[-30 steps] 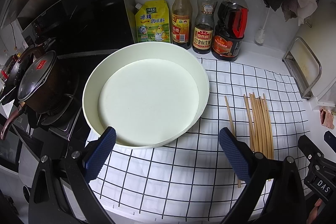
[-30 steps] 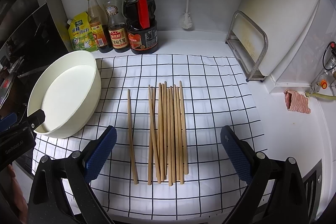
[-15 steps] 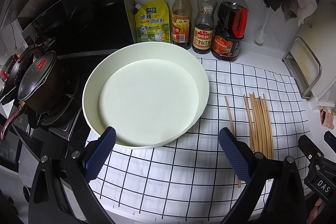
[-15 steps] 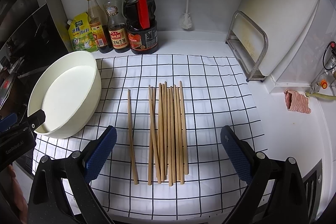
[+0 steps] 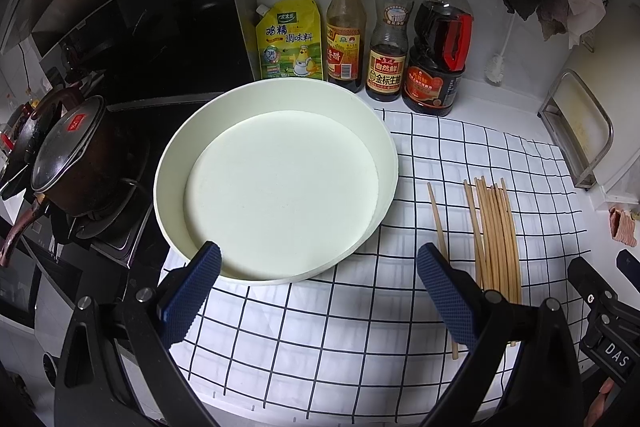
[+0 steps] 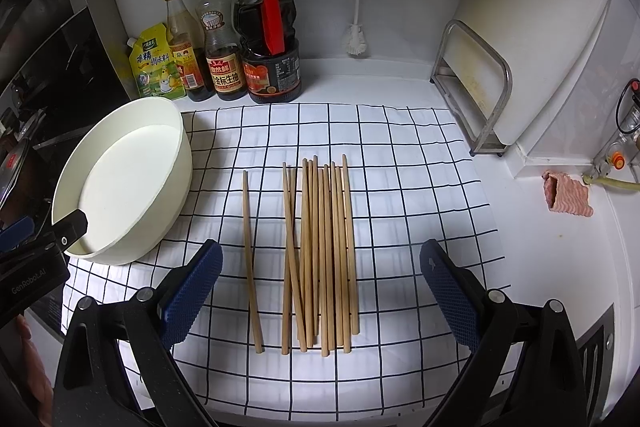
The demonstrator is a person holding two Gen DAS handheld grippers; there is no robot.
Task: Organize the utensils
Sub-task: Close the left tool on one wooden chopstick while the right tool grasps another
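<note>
Blue-padded right gripper point(image 6: 320, 291) hovers, jaws wide, over wooden chopsticks point(image 6: 320, 255).

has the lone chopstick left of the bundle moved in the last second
No. The lone chopstick lies on the same lines of the checked cloth, apart from the bundle.

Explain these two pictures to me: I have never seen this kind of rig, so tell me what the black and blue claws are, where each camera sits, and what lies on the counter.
Each claw is a hand-held two-finger gripper with a fisheye camera looking along its fingers. One picture comes from the left gripper, aimed at an empty white basin. The other comes from the right gripper, aimed at wooden chopsticks lying on a checked cloth. Both grippers are open and hold nothing. Three sauce bottles and a yellow seasoning pouch stand by the wall.
</note>
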